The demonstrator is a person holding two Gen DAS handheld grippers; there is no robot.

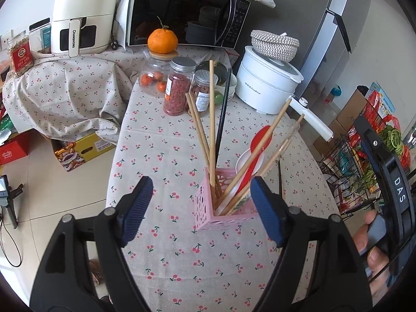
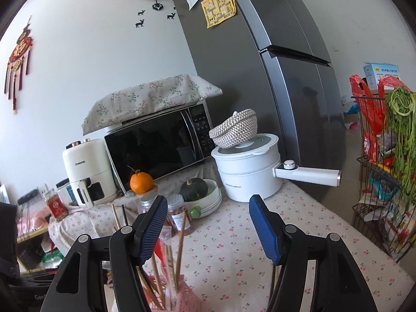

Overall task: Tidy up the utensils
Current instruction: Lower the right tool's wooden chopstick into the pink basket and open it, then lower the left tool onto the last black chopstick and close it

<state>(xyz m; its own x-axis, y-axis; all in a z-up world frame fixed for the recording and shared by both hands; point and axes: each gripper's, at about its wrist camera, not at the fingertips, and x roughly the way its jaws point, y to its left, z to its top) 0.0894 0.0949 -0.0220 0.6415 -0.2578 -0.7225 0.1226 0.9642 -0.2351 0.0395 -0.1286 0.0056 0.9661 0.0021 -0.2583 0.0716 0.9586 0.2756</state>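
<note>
While the left wrist view is taken first, the pink holder [image 1: 225,202] stands upright on the table [image 1: 161,156], already loaded with wooden chopsticks [image 1: 212,130], one black chopstick [image 1: 223,109] and a red spoon [image 1: 253,161] whose bowl rises behind the holder. A white spoon [image 1: 244,162] appears to sit behind the holder among them; whether it is inside cannot be told. The left gripper [image 1: 200,205] is released, jaws wide, empty, its right finger just beside the holder's right edge. One dark stick [image 1: 280,179] lies just right of the holder, partly hidden by that finger. Jars [image 1: 179,88] stand well beyond the holder.

From the right wrist view, the right gripper [image 2: 208,226] is likewise spread and carries nothing, hovering above and beyond the holder [image 2: 176,296], which sits at the lower left of the frame. A thin stick [image 2: 273,273] shows right of the holder, mostly masked by the right finger.

Judgement: the sorting is nearly complete. The remaining step appears to be collecting the stray stick; that calls for lowering one gripper, closing along its length, then dropping it in upright without tipping the holder.
</note>
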